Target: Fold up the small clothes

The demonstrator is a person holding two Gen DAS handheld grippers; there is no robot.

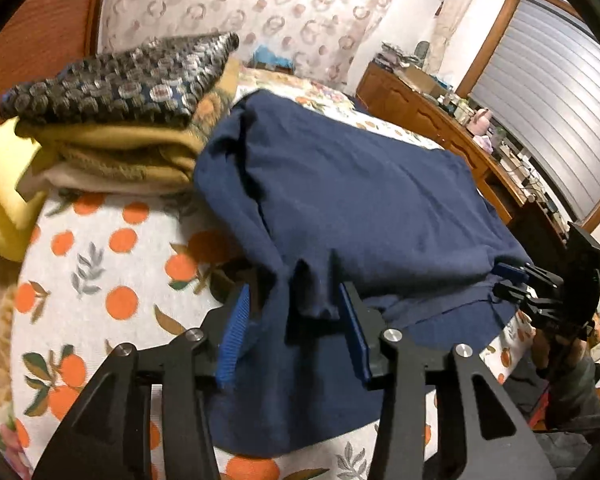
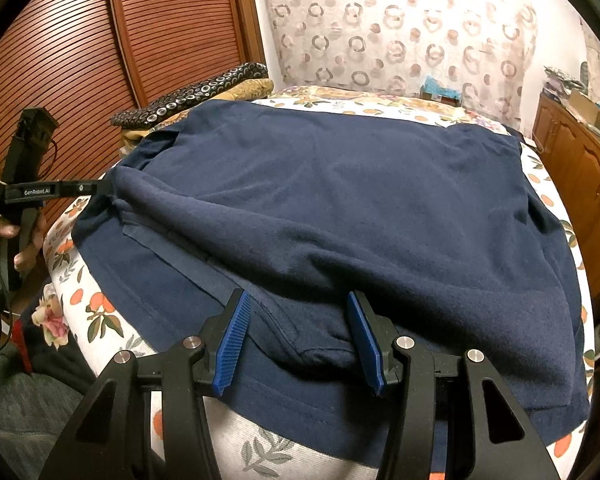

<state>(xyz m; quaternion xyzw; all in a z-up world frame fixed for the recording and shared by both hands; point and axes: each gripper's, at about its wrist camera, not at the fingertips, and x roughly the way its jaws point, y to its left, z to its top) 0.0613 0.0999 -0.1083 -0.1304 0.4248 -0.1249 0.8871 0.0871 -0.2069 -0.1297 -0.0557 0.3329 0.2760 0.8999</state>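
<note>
A navy garment (image 1: 360,200) lies spread on the orange-print bed sheet (image 1: 100,248), its upper layer folded over a lower one. My left gripper (image 1: 294,288) is at the garment's near left corner. Its blue pads stand apart, with a raised tuft of navy cloth between them that neither pad presses. From the right wrist view the left gripper (image 2: 106,190) sits at the garment's (image 2: 340,200) left edge, held by a hand (image 2: 20,240). My right gripper (image 2: 297,296) is open over the near hem, with the fold's edge lying loose between its pads. It also shows in the left wrist view as the right gripper (image 1: 504,280).
A pile of folded clothes (image 1: 120,92) topped by a dark patterned piece sits at the bed's far left, also seen as the pile (image 2: 192,96). A yellow object (image 1: 0,200) lies beside it. A cluttered wooden dresser (image 1: 420,108) runs along the right. Louvred wooden doors (image 2: 100,40) stand left.
</note>
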